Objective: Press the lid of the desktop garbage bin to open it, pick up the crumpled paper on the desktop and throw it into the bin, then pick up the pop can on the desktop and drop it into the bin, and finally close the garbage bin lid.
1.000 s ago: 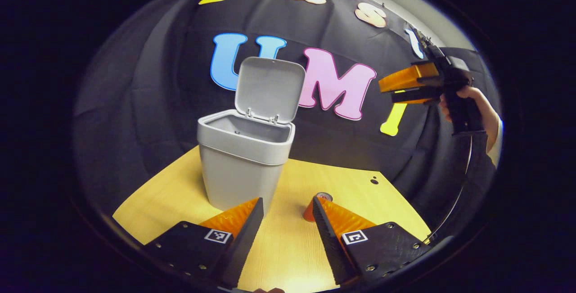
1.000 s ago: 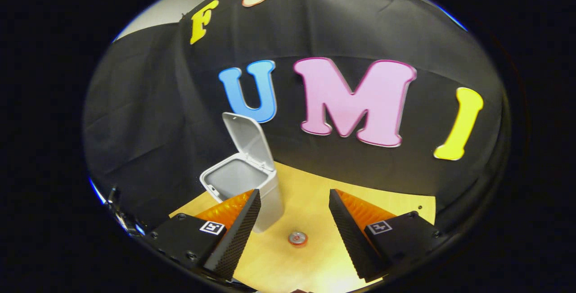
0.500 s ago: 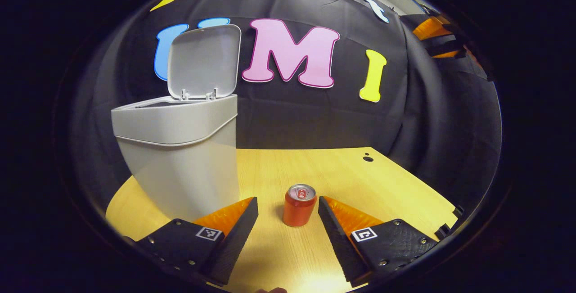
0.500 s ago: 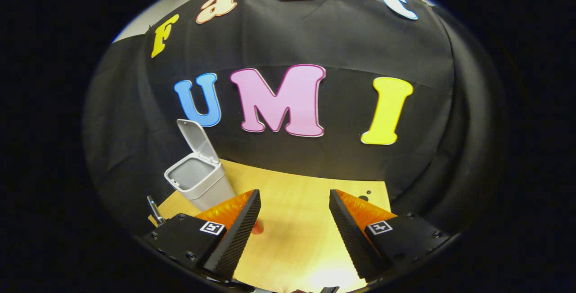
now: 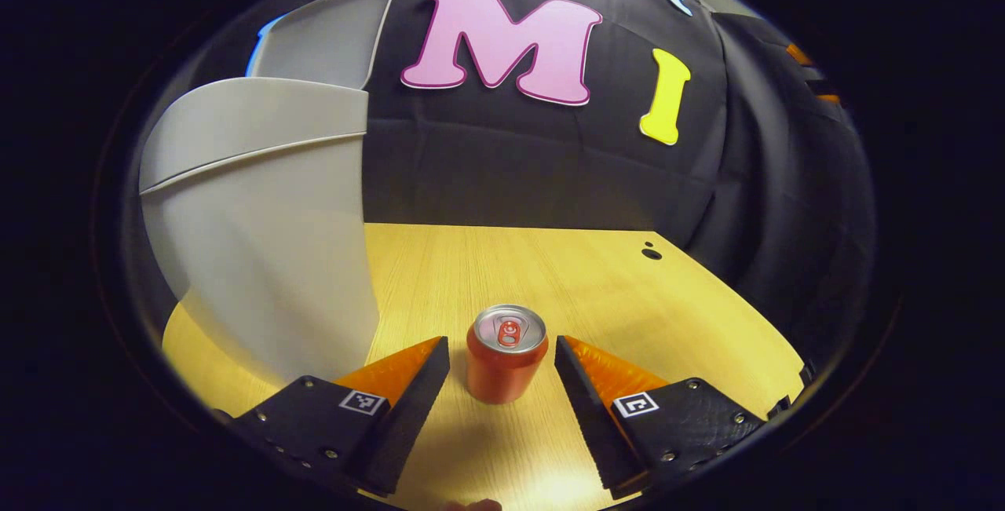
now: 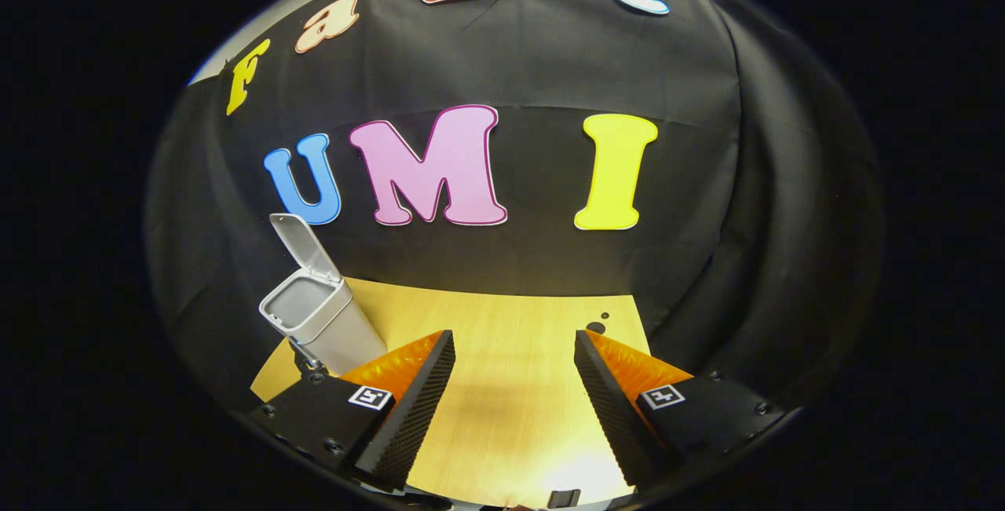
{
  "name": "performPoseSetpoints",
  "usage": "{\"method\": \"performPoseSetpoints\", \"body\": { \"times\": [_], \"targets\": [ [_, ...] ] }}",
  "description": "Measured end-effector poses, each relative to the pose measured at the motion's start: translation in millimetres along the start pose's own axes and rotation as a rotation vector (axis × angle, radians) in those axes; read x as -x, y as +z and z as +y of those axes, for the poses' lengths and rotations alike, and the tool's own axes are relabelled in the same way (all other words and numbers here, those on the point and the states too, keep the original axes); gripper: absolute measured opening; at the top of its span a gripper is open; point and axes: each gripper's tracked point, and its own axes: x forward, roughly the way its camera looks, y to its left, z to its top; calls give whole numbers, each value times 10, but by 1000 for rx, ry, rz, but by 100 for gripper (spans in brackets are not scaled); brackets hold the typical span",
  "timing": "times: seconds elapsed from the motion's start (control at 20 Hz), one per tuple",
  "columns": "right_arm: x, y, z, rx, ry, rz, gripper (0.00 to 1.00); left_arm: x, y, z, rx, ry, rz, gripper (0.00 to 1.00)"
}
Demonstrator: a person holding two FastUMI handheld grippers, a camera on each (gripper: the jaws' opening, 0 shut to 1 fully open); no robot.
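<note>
We bring the left gripper [image 5: 502,358] closer, its open fingers now flanking the upright pop can [image 5: 506,352]; the right gripper [image 6: 510,366] stays open.

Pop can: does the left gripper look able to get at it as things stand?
Probably yes. The pop can stands upright on the table, directly ahead between the open fingers of the left gripper, with bare gaps on both sides. The bin stands off to one side.
</note>
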Motion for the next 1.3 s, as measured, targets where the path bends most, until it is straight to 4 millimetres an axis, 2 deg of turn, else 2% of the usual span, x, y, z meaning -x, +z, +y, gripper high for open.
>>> {"method": "performPoseSetpoints", "body": {
  "times": [0.25, 0.8, 1.2, 1.3],
  "targets": [
    [-6, -11, -21, 5, -2, 9, 99, -190, -3, -24, -21, 3, 7, 90],
    [-92, -62, -21, 8, -32, 43, 98, -607, -287, 45, -27, 21, 86, 90],
    [-160, -119, -67, -4, -56, 60, 98, -716, -324, -15, -72, 7, 101, 90],
    [-167, -119, -69, -6, -55, 60, 98, -708, -327, -35, -80, 0, 107, 85]
  ]
}}
